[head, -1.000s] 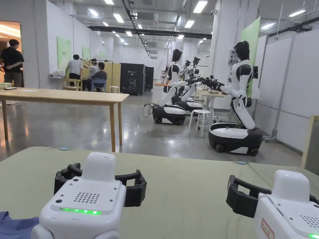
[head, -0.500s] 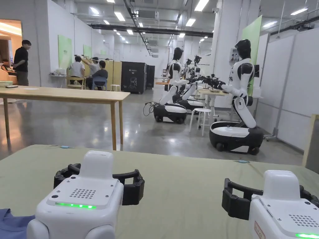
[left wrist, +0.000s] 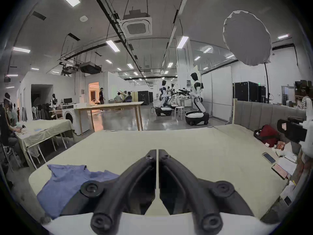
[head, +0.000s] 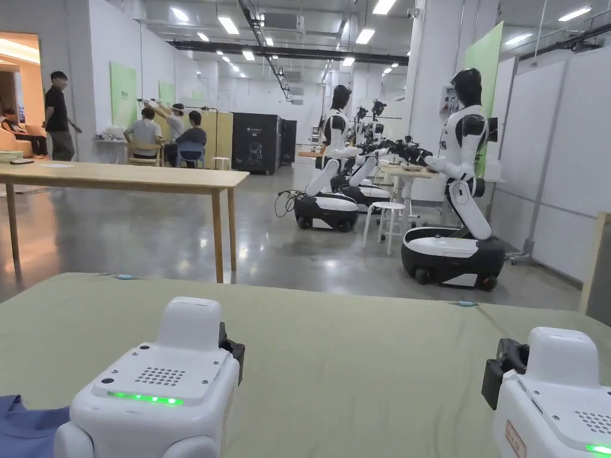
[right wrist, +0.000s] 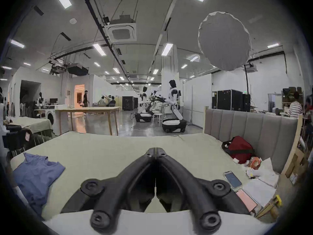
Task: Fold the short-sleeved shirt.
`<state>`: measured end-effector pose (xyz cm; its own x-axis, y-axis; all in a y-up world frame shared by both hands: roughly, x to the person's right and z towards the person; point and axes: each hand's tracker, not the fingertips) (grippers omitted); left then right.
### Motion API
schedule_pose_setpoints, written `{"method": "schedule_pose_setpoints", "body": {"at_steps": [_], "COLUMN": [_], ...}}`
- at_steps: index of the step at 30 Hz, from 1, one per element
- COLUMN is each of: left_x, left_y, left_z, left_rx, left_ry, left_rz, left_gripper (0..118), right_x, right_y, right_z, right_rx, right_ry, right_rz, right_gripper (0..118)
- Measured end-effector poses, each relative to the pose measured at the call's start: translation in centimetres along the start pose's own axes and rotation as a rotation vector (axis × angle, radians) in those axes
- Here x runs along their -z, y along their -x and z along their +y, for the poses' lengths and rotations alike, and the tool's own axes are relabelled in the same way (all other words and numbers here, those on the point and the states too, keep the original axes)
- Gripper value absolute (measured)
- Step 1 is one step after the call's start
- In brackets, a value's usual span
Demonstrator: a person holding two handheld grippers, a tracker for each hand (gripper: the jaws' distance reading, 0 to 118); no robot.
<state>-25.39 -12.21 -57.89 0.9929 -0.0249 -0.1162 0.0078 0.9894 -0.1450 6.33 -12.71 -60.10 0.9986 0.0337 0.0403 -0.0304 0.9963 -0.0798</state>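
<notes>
Short-sleeved shirt (left wrist: 67,184) crumpled at bed (head: 358,346) left edge, untouched; left hand-held gripper (left wrist: 157,154) and right hand-held gripper (right wrist: 155,151) just closed, both empty.

Bed (right wrist: 135,154), pale green cover, grey padded headboard (right wrist: 250,128) along its right side. Lying on it: crumpled blue shirt (right wrist: 36,176) at the left edge; red bag (right wrist: 240,147) against the headboard; two phones (right wrist: 232,179), loose papers (right wrist: 264,174) and a small orange packet (right wrist: 254,161) near the right edge.
</notes>
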Motion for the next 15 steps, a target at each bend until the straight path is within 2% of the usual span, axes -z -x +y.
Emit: {"method": "schedule_pose_setpoints", "body": {"at_steps": [8,11,15], "left_x": [-0.2,-1.2,-3.9], "left_y": [2.3,5.4,11.3], "left_z": [-0.9,-1.5,-2.2], "left_rx": [-0.035,-0.031,-0.053], "left_ry": [0.038,0.057,0.084], "left_rz": [0.029,0.116,0.274], "left_gripper": [0,0,0], "right_x": [0.8,1.3,1.7], "right_y": [1.5,4.3,10.6], "right_z": [-0.7,-1.4,-2.0], "right_rx": [-0.041,-0.066,-0.048], "right_ry": [0.034,0.049,0.062], "right_rz": [0.008,0.093,0.29], "right_gripper": [1,1,1]}}
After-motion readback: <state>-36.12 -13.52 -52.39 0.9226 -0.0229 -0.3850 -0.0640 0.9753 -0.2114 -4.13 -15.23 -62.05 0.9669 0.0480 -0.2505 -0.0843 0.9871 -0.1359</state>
